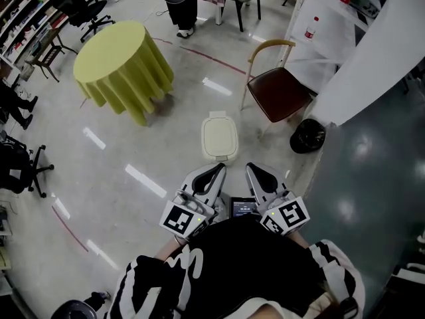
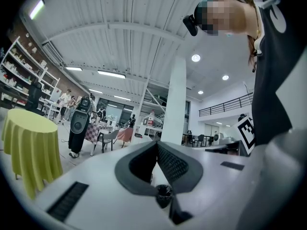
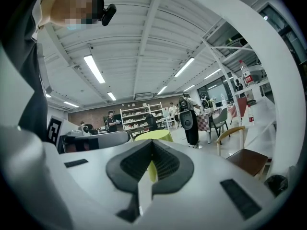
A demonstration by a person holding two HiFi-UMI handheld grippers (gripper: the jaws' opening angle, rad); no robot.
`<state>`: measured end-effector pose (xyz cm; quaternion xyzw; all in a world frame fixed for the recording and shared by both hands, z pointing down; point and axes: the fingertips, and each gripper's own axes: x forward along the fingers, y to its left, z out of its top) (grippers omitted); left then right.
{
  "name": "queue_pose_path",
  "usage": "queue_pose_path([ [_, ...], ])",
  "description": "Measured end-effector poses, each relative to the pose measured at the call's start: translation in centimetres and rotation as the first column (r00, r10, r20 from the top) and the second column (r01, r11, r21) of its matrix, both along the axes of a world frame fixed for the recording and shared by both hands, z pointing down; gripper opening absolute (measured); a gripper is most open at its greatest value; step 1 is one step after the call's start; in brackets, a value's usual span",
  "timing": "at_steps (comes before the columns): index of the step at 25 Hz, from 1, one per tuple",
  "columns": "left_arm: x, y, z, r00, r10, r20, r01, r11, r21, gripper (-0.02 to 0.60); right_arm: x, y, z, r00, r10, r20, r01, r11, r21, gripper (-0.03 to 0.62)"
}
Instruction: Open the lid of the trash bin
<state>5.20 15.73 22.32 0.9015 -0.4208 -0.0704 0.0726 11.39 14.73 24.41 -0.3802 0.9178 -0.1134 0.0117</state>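
Head view: with left gripper [image 1: 217, 170] and right gripper [image 1: 252, 169] pressed together, empty, near the trash bin [image 1: 220, 157], its shut lid [image 1: 219, 135] is best hooked under the front rim.

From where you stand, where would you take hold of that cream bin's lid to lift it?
The lid lies flat and closed, and the small bump at its far end looks like the hinge, though I can't be sure. So I would probably grip the near short edge, coming down from above on your own side, so that it swings up and away from you.
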Motion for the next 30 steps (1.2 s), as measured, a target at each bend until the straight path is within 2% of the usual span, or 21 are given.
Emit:
queue_pose_path([
  [13,-2.6,-7.4,0.0,1.000,0.011,-0.002,-0.011,1.000,-0.008,0.008,-2.8,-7.1,0.1,1.000,0.000,-0.003,0.000,1.000,-0.008,0.003],
  [30,-6.2,-15.7,-1.1,0.998,0.053,-0.013,-0.053,0.999,0.002,0.008,-5.9,-15.4,-1.5,0.998,0.063,-0.004,-0.063,0.998,0.009,0.003],
])
